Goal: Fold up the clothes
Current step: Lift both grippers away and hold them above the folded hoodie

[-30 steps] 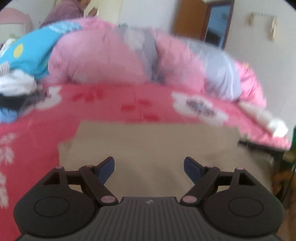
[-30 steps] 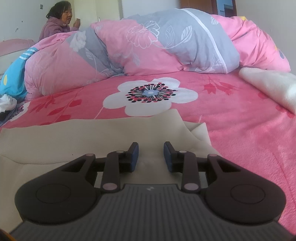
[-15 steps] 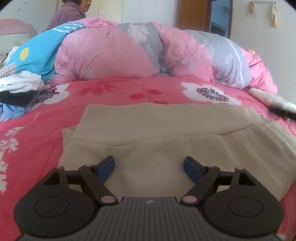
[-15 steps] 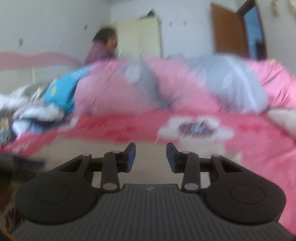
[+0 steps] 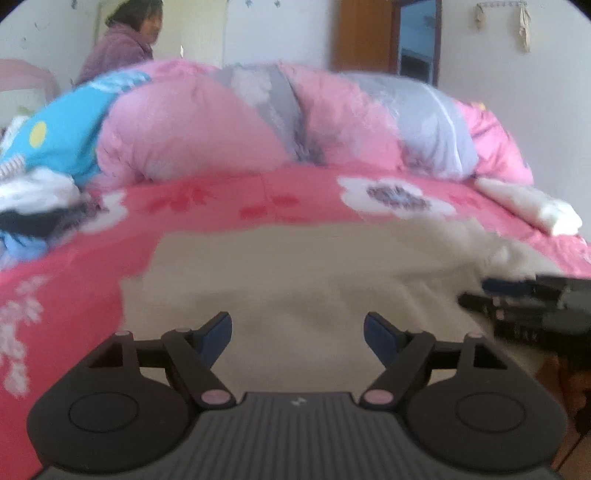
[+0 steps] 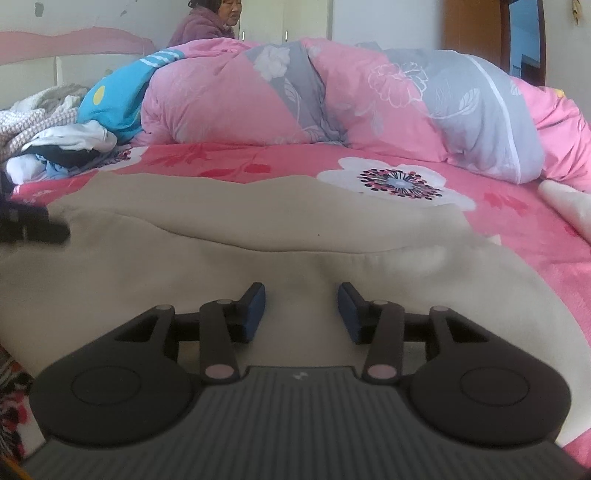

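1. Beige soft-fabric garment lies spread on the bed's pink floral sheet, a fold line running across it side to side; far edge sits just short of the white flower print.
2. Left gripper: jaws wide apart, nothing between them; garment lies below the blue pads. View is motion-blurred.
3. Right gripper: jaws about half apart and opening; no cloth pinched between the pads, garment lies beneath.
4. Each gripper shows at the edge of the other's view, over the garment's side edges.
5. Rolled pink-and-grey floral quilt lies across the far side of the bed.
6. Heap of mixed clothes at far left of the sheet, apart from the garment.
7. Person in purple top beyond the quilt.
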`<state>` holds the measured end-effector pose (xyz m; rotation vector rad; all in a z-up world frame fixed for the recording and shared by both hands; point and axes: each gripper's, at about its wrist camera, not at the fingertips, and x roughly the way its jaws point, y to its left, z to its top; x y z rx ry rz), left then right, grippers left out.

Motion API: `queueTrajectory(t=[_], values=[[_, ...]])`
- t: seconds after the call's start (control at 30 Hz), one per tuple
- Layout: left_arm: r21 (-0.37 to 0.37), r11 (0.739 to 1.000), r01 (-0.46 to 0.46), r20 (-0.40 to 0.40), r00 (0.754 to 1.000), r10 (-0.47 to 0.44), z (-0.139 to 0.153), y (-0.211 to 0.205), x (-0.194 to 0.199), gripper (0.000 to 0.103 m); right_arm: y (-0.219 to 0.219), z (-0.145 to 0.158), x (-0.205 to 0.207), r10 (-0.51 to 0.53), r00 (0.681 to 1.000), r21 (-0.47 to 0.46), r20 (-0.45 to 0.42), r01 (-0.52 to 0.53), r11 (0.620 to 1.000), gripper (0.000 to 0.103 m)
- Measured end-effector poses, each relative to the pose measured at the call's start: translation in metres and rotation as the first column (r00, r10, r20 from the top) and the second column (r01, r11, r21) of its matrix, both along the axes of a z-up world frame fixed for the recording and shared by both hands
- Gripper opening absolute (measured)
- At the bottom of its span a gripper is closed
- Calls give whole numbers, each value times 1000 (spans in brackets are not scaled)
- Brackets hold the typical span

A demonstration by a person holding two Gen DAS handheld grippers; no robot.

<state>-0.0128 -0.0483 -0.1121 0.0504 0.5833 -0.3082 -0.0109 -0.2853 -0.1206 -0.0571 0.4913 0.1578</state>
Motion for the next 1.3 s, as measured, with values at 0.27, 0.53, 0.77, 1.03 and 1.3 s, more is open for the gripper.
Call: queueTrajectory(t=[0.27, 0.53, 0.77, 1.03, 1.3], values=[[10, 1000, 21, 36, 999, -21, -16, -1, -6, 86, -7, 9, -10, -8, 1000, 82, 8, 8, 997, 45], [12, 1000, 25, 50, 998, -26, -17, 0, -9, 86, 30, -9, -72, 76, 992, 27, 100, -79, 997, 53], [-14, 1000, 18, 85, 996, -16, 2, 9, -27, 85, 19, -9, -67, 75, 994, 109, 86, -84, 991, 55], [-20, 999, 34, 99, 995, -31, -22, 14, -37, 86, 21, 3, -70, 37, 996, 98, 80, -45, 994, 55], [-41, 998, 45, 120, 992, -40, -27, 18, -39, 88, 4, -6, -78, -51, 997, 29, 64, 50, 998, 56]])
